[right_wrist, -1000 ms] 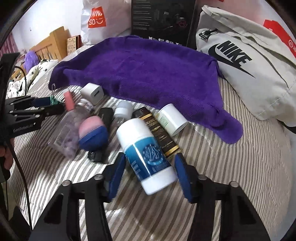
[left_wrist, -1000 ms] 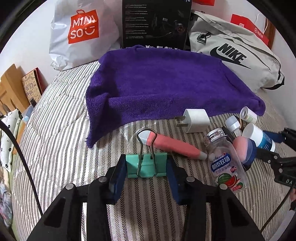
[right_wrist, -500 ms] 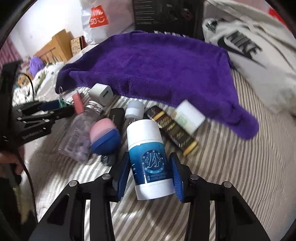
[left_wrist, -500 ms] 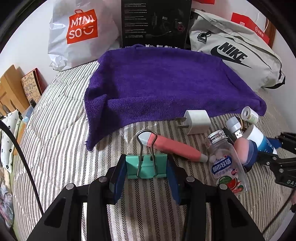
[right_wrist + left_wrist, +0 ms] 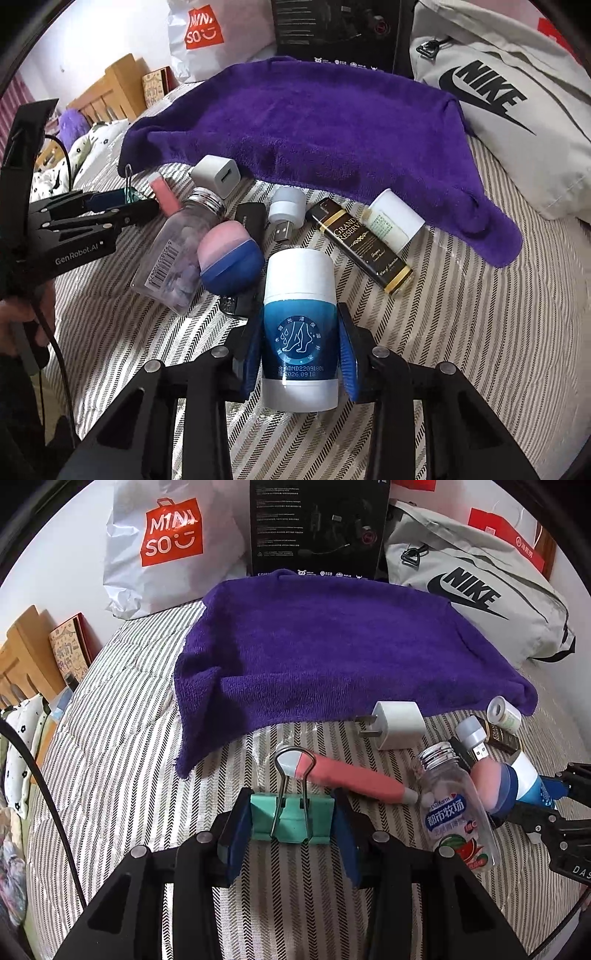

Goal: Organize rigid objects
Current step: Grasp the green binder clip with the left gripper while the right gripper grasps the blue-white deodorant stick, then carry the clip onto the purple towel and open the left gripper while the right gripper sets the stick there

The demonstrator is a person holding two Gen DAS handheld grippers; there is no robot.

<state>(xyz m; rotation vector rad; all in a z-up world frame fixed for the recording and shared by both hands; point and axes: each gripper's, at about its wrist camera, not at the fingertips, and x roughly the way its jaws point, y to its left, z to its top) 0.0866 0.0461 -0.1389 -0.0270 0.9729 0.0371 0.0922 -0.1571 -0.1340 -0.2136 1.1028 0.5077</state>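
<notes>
One lighter [image 5: 364, 245], right view only

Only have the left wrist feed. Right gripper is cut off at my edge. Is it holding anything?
Observer: Yes. The right gripper is shut on the blue-and-white bottle, gripping its blue label band.
Operator: Dark box behind the USB light, any label?
Observer: The black-and-gold box reads "Grand Reserve".
Operator: Anything under the pink-and-blue egg?
Observer: A black object shows on both sides of it; I cannot tell what it is.
</notes>
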